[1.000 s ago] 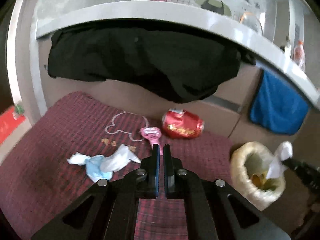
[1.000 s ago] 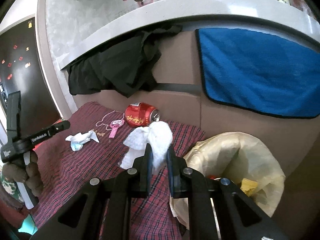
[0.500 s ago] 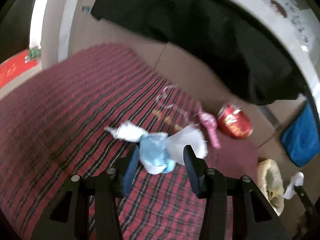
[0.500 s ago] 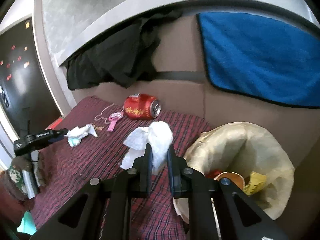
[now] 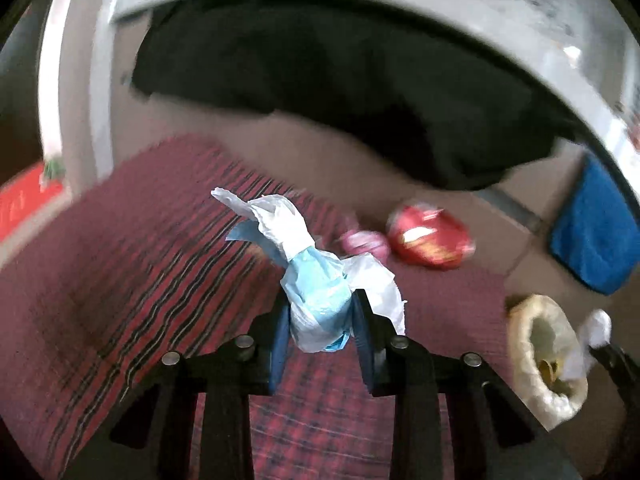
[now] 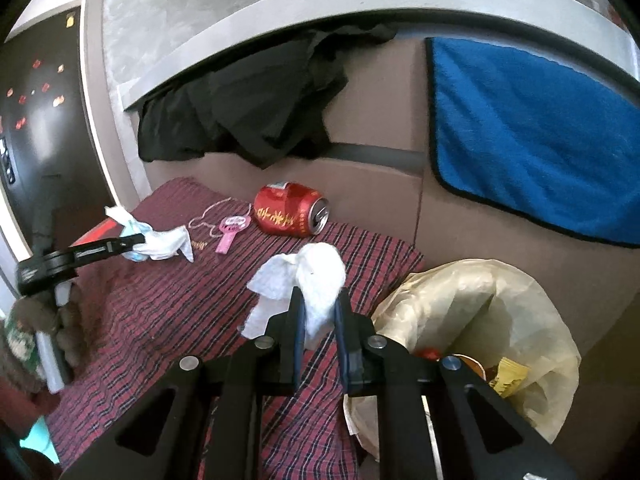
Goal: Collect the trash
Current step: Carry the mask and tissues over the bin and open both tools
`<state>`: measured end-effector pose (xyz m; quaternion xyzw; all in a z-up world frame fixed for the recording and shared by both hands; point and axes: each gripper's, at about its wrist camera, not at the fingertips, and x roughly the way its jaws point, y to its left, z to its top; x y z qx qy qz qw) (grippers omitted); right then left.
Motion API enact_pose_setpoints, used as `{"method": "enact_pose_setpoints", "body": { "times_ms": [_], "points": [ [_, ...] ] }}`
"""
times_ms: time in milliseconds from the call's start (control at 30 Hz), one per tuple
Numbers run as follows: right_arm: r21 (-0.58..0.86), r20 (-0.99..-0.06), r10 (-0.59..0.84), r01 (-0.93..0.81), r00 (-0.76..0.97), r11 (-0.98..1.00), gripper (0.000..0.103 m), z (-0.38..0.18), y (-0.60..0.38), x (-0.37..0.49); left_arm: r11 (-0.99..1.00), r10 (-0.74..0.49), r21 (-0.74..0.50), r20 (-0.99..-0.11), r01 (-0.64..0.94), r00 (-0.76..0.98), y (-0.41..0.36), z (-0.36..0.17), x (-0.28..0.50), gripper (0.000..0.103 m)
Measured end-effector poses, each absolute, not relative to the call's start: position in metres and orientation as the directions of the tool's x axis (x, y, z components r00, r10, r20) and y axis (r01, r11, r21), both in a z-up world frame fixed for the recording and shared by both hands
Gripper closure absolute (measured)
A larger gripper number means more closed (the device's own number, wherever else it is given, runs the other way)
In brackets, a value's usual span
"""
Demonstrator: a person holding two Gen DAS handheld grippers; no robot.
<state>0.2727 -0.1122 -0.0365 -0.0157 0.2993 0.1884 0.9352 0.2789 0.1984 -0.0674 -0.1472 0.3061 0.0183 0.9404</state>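
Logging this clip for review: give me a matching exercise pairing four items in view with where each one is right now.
Items:
1. blue and white wad
2. white tissue
3. red can
4. yellowish bag

Places:
A. lying on its side on the plaid cloth by the sofa back
B. clamped in the left gripper
C. open beside the cloth, trash inside
D. clamped in the right gripper

Pairs: 1-B, 2-D, 3-A, 4-C

Blue towel, black garment, pink toy
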Motion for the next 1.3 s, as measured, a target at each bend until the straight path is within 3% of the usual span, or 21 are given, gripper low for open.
{"method": "enact_pose_setpoints", "body": {
  "times_ms": [267, 367, 667, 1300],
  "points": [
    [0.069, -0.471, 0.299, -0.304, 0.830, 0.950, 0.090, 0.004, -0.148, 0.252, 0.994, -0.105, -0.071, -0.353, 0.086, 0.930, 0.083, 0.023, 0.229, 0.073],
    [0.050, -0.430, 0.270, -0.276, 0.861, 0.960, 0.090, 0.022, -0.167, 0.242, 0.987, -0.160, -0.052, -0.319, 0.151, 0.934, 0.048, 0.039, 0.222, 0.072],
    [-0.023, -0.366, 0.161, -0.182, 0.916, 0.983, 0.089, 0.042, -0.218, 0.216, 0.962, -0.266, -0.041, -0.344, 0.269, 0.900, -0.032, 0.034, 0.228, 0.072],
    [0.018, -0.431, 0.129, -0.135, 0.893, 0.991, 0.089, -0.005, -0.260, 0.234, 0.930, -0.362, -0.107, -0.439, 0.352, 0.822, -0.089, -0.022, 0.262, 0.072]
  ]
}}
